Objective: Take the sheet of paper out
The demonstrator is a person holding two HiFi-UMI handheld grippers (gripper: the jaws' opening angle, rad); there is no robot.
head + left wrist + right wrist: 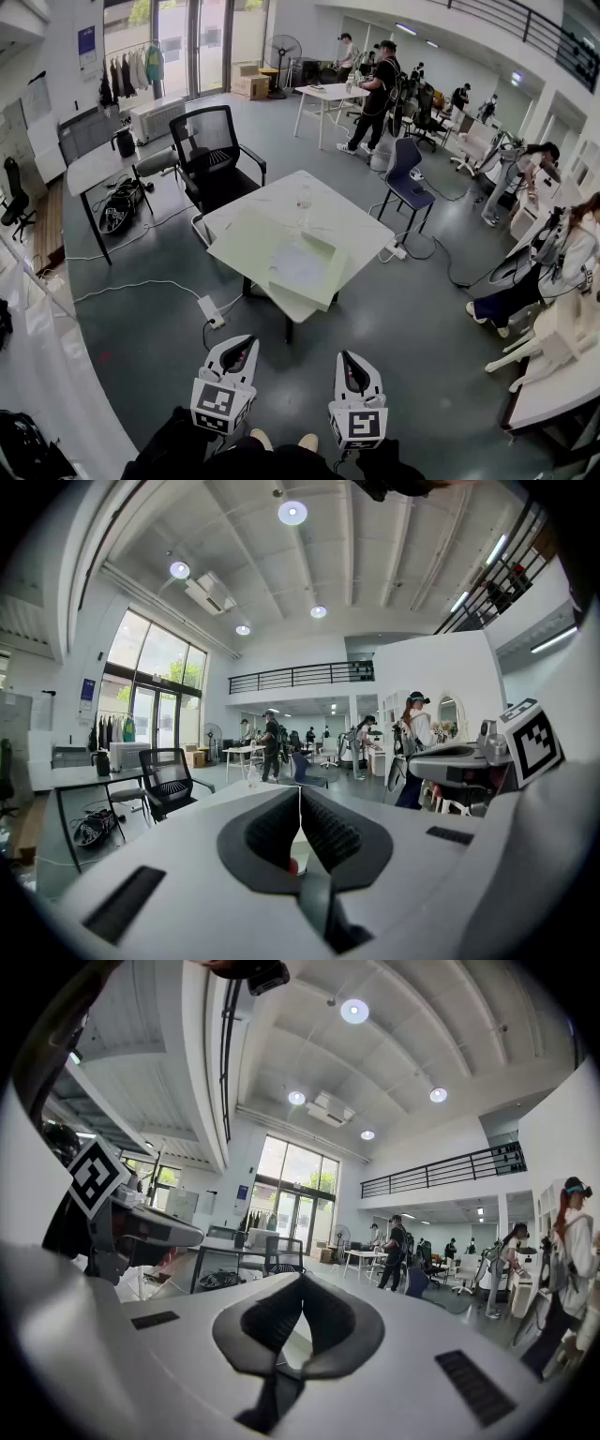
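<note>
Showing the head view from near to far: the left gripper (246, 345) and the right gripper (347, 358) are held side by side above the grey floor (141, 337), each pointing towards the table. In the left gripper view the dark ribbed pads (323, 832) are pressed together along a thin seam, with nothing between them. The right gripper view shows the same: its pads (328, 1321) meet at the tips and are empty. Both grippers are well apart from the white table (347, 220). On the table's near half, the sheet of paper (302, 267) lies flat on a larger pale green flat thing (246, 246) (folder or mat, not resolvable). A clear bottle (305, 202) stands upright just beyond it. A black mesh chair (211, 150) stands at the table's far left and a blue chair (408, 173) at its far right.
</note>
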